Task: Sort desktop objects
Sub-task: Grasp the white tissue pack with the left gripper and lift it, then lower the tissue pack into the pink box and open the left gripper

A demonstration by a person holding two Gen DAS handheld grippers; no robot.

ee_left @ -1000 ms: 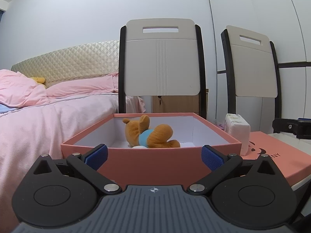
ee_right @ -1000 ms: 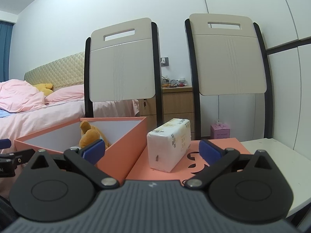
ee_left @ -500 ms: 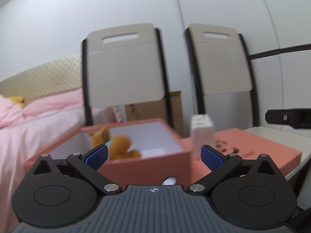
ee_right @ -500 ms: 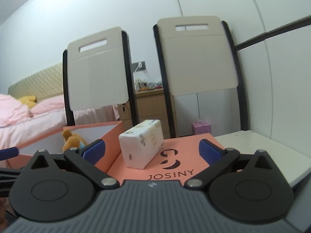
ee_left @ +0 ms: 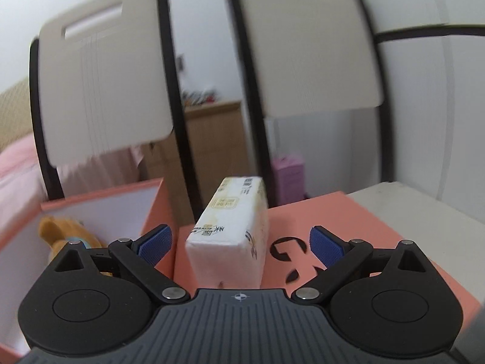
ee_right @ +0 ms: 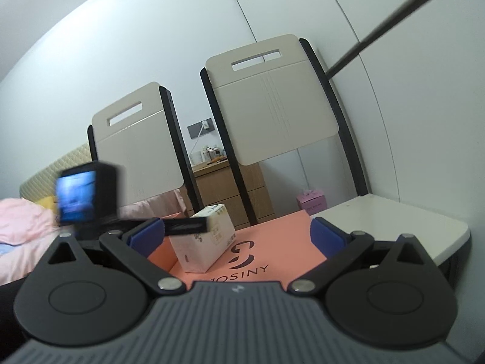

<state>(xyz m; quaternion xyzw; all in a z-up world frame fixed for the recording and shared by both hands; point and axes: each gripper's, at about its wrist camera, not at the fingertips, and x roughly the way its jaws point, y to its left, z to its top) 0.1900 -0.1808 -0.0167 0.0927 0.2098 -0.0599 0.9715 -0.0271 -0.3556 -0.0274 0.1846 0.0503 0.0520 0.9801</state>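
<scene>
One tissue pack [ee_left: 232, 230] lies on the pink lid [ee_left: 348, 227], just beside the open box [ee_left: 151, 209] holding a plush toy [ee_left: 59, 232]. The left gripper [ee_left: 241, 241] frames the pack with fingers wide apart, likely lining up a grab; the right gripper [ee_right: 235, 236] waits nearby, also spread and empty.

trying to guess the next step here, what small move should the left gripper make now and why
Probably ease the left gripper forward so its open jaws straddle the tissue pack, then close. The pack lies lengthwise on the orange lid, centred between the blue pads, not yet gripped; the open box with the plush toy sits just left.
</scene>
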